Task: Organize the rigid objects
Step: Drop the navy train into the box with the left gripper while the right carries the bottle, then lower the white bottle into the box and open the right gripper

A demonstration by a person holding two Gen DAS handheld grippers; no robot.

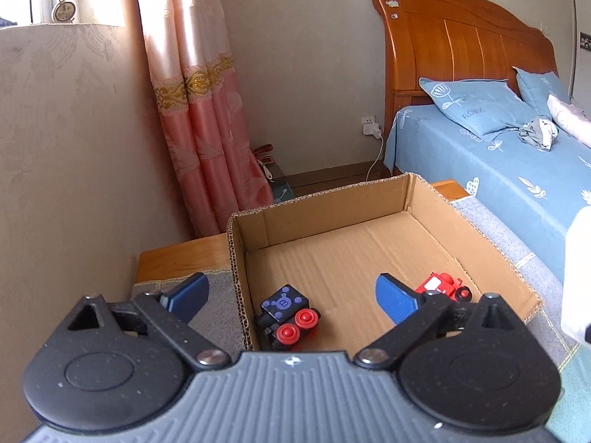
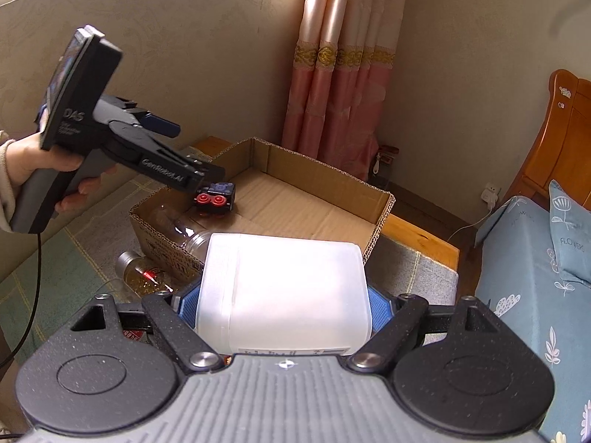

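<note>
- Carrying the translucent white plastic jug (image 2: pixel 282 295) toward the open brown cardboard box (image 2: pixel 380 214) looks like the step in hand; to do it well, I would lift the jug clear of the near wall, lower it onto the bare cardboard floor at about 1 o'clock from the jug, and only then release.
- The right tongs (image 2: pixel 275 308) are clamped on the jug, a blue pad pressed to each of its sides; the jug fills the gap between them and sits just short of the box's near rim.
- The left tongs (image 1: pixel 291 297) are spread wide and hold nothing, poised over the box's near left corner.
- Inside the box, a blue-and-black toy train with red wheels (image 1: pixel 288 317) lies at 6 o'clock between the left tongs, and a red toy vehicle (image 1: pixel 441 286) lies at about 4 o'clock, partly behind the right-hand pad.
- A clear glass jar with a metal cap (image 2: pixel 142 273) lies on the table outside the box, at 10 o'clock from the jug, not yet packed.
- The risk, in my judgement, is setting the jug down on the toys.
</note>
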